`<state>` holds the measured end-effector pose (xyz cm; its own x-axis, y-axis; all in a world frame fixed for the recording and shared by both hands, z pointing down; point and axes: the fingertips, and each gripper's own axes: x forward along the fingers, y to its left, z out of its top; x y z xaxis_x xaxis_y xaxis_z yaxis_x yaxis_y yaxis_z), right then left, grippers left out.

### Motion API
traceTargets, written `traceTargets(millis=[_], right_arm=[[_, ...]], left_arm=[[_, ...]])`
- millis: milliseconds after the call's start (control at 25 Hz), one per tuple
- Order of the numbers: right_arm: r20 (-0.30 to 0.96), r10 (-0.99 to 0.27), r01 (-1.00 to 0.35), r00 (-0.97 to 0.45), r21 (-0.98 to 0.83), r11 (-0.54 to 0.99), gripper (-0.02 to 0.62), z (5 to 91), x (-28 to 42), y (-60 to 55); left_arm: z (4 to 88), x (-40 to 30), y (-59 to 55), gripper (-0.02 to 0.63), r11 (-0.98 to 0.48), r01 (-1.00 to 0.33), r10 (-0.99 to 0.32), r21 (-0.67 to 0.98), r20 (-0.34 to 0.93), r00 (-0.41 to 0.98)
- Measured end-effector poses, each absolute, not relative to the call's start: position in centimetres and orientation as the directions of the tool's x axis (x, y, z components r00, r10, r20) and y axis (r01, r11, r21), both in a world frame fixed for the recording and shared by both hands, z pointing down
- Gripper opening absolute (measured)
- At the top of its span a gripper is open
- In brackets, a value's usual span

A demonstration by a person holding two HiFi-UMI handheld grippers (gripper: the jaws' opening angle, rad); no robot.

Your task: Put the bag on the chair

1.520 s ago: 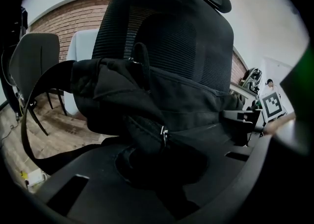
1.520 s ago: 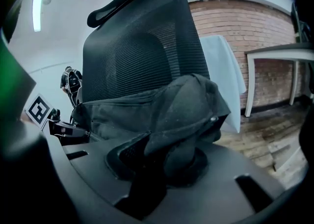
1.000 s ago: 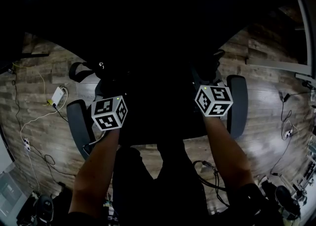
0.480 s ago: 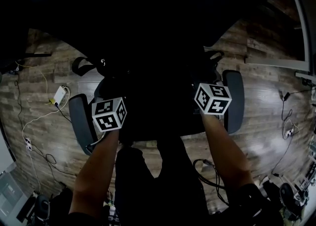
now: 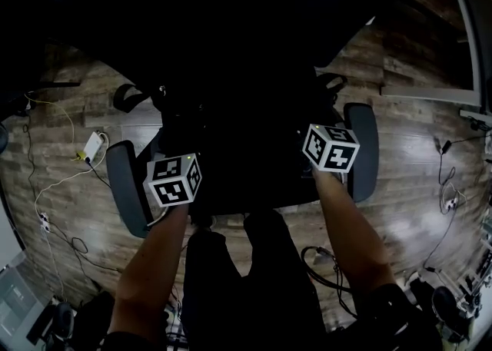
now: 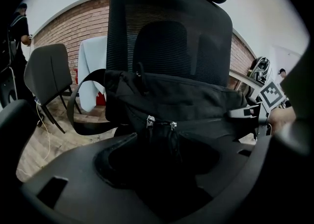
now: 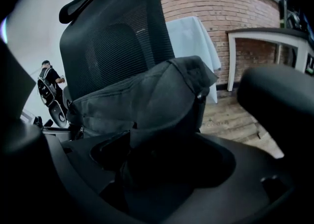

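Black bag [image 6: 171, 103], one, on one mesh chair [image 6: 167, 32]; left gripper [image 6: 164, 169], right gripper [image 7: 159, 169], both clenching it

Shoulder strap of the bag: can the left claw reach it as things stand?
Probably not yet: the left claw looks shut on the bag. Once released, the strap hangs free at its left, nothing before it.

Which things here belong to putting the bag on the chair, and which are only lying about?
Belong to the job:
black bag
mesh office chair
left gripper and right gripper, both closed on the bag

Only lying about:
white adapter with its cable on the floor
grey chair
cloth-covered table
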<state>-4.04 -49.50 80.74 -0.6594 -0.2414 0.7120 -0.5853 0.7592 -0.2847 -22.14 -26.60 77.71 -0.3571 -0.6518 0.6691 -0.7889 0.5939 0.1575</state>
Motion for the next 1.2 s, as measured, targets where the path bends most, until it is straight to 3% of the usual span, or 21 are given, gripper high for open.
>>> traceTargets(millis=[560,920,1200], right_arm=[[0.697,-0.295,-0.631,-0.653,-0.286,0.722,0.391,79.7,-0.3,-46.9],[0.627,-0.292,-0.551,-0.722,-0.266,0.791,0.385,74.8,-0.6,-44.5],[0.555,-0.261,-0.456,-0.79,-0.246,0.855,0.208,69.0,-1.2,-40.6]], left_arm=[[76.8,-18.5,-25.1,0.278,0.598,-0.778,-0.669,0.194,0.655,-0.352],[71.4,-15.9,-24.1,0.276,0.538,-0.806,-0.758,0.245,0.558,-0.337],[65.3,-13.9,-21.8,0.24,0.488,-0.826,-0.817,0.28,0.479,-0.32]])
